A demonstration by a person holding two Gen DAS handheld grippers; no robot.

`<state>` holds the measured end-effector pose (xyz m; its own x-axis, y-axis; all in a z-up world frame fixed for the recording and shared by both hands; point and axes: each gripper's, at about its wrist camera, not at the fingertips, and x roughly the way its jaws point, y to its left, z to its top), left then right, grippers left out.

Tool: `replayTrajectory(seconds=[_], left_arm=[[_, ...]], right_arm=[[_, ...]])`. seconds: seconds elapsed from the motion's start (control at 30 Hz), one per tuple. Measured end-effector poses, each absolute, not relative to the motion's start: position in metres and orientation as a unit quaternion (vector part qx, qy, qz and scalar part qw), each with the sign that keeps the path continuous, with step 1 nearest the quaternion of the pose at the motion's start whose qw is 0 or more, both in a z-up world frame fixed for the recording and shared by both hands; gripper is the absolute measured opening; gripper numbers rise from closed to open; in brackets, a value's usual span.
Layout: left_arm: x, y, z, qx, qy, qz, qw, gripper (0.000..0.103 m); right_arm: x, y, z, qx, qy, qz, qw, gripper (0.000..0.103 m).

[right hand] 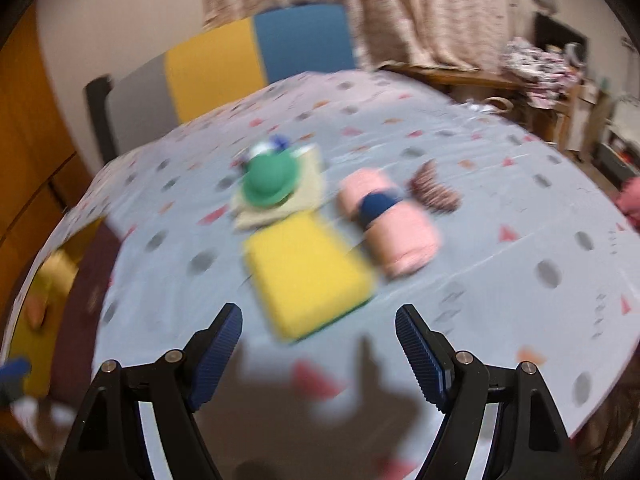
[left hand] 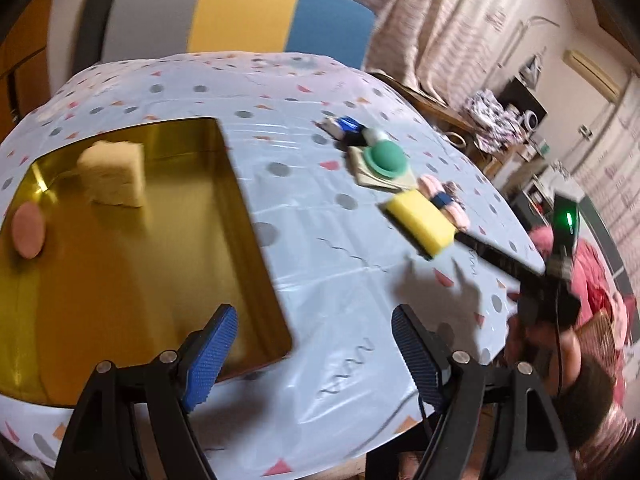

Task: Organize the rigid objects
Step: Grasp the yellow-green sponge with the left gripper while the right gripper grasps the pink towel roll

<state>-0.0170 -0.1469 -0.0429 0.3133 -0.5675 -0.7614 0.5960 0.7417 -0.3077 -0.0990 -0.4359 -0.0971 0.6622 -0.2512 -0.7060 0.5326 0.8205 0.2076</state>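
Right tongs (right hand: 319, 354) spread empty, yellow sponge (right hand: 306, 276) just ahead, bare cloth around

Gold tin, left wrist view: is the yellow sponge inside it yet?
No, the yellow sponge lies on the tablecloth, well outside the gold tin.

Blue-padded right gripper (right hand: 318, 344) hangs with jaws wide and empty above a patterned pale-blue tablecloth (right hand: 500, 240), just short of a yellow rectangular sponge (right hand: 306, 276); beside it lie a pink rolled cloth (right hand: 394, 220) and a green dome-shaped lid (right hand: 270, 180).
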Motion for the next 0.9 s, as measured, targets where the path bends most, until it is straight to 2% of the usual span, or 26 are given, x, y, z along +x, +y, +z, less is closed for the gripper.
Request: replayTrajectory(seconds=[0.23, 0.33, 0.43, 0.53, 0.67, 0.9], left_arm=[[-0.026, -0.174, -0.043, 0.034, 0.475, -0.365, 0.8, 0.08], [-0.026, -0.182, -0.045, 0.04, 0.481, -0.363, 0.797, 0.08], [-0.026, -0.189, -0.046, 0.048, 0.484, -0.36, 0.796, 0.08], [-0.024, -0.197, -0.047, 0.053, 0.488, -0.359, 0.794, 0.08], [-0.021, -0.214, -0.051, 0.054, 0.498, -0.362, 0.786, 0.08], [-0.013, -0.252, -0.057, 0.055, 0.506, -0.36, 0.782, 0.08]], right_arm=[[-0.055, -0.497, -0.096, 0.159, 0.365, -0.247, 0.883, 0.078], [-0.032, -0.513, -0.109, 0.142, 0.386, -0.243, 0.879, 0.073], [-0.024, -0.526, -0.126, 0.172, 0.397, -0.224, 0.873, 0.068], [-0.022, -0.533, -0.142, 0.2, 0.403, -0.213, 0.867, 0.057], [-0.03, -0.523, -0.146, 0.184, 0.397, -0.203, 0.876, 0.043], [-0.061, -0.507, -0.145, 0.235, 0.37, -0.149, 0.886, 0.039]])
